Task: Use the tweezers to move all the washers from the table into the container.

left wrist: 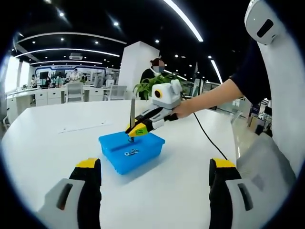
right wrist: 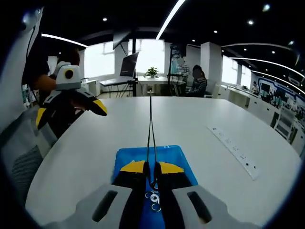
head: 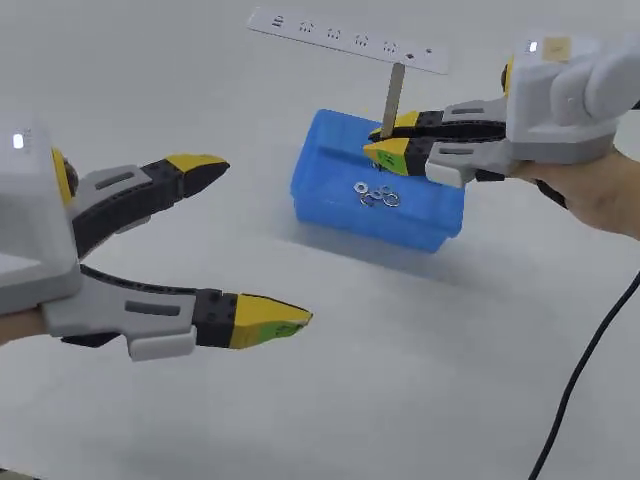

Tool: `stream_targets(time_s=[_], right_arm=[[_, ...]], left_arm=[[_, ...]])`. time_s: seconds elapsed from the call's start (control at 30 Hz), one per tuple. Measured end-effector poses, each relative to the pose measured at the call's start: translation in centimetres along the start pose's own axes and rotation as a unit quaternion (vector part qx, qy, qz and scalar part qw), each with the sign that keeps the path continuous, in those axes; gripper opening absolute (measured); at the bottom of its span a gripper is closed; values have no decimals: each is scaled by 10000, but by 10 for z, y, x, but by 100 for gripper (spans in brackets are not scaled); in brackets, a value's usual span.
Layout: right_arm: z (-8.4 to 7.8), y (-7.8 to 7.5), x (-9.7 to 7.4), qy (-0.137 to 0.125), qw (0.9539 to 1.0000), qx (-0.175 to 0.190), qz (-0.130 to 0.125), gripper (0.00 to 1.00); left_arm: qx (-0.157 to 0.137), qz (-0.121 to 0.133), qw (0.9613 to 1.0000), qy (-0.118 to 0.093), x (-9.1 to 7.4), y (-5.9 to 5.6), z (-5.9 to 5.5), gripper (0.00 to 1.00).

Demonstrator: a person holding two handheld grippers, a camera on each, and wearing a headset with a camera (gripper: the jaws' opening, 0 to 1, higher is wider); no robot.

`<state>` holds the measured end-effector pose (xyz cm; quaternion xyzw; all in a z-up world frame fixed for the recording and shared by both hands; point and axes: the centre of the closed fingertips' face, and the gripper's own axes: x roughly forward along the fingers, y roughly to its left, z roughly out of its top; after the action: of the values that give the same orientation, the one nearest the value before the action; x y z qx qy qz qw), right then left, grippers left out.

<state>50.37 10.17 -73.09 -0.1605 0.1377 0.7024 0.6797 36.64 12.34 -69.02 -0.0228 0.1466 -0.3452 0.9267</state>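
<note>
We hold the right gripper (head: 378, 138) over the container (head: 322, 190). Its jaws are narrow and pressed on the tweezers (head: 394, 95), which stand nearly upright with the flat end above the jaws. The lower ends are hidden behind the jaws. Some washers (head: 376, 194) lie together on the container floor, just below the tips of this gripper. The left gripper (head: 266, 240) hovers over the table (head: 400, 380), well apart from the container, with its jaws wide and nothing between them. Beyond the container lies a power strip (head: 345, 38); its marks are too small for us to read.
</note>
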Motion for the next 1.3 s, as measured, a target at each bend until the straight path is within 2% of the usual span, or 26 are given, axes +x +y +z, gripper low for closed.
stream_targets(time_s=[0.13, 0.23, 0.43, 0.6, 0.73, 1.07, 1.3], right_arm=[[-10, -1, 8, 105, 9999, 59, 23, 9], [-18, -2, 13, 199, 9997, 110, 13, 9], [-24, 0, 15, 202, 9995, 258, -20, 9], [-25, 2, 15, 191, 9993, 314, -37, 10], [-23, 3, 13, 148, 9990, 419, -39, 10], [-21, 2, 9, 146, 9993, 320, -141, 8], [-7, -2, 8, -27, 9994, 181, -287, 7]], left_arm=[[83, 86, 9998, 140, -5, 4, -6, 99], [47, 191, 9998, 97, -12, 9, -5, 99], [46, 301, 9995, 88, -18, 9, -4, 99], [51, 291, 9994, 201, -18, 6, -9, 99], [69, 319, 9993, 176, -19, 5, -7, 99], [68, 323, 9993, 164, -19, 3, -3, 99], [68, 287, 9994, 173, -17, 0, -1, 99]])
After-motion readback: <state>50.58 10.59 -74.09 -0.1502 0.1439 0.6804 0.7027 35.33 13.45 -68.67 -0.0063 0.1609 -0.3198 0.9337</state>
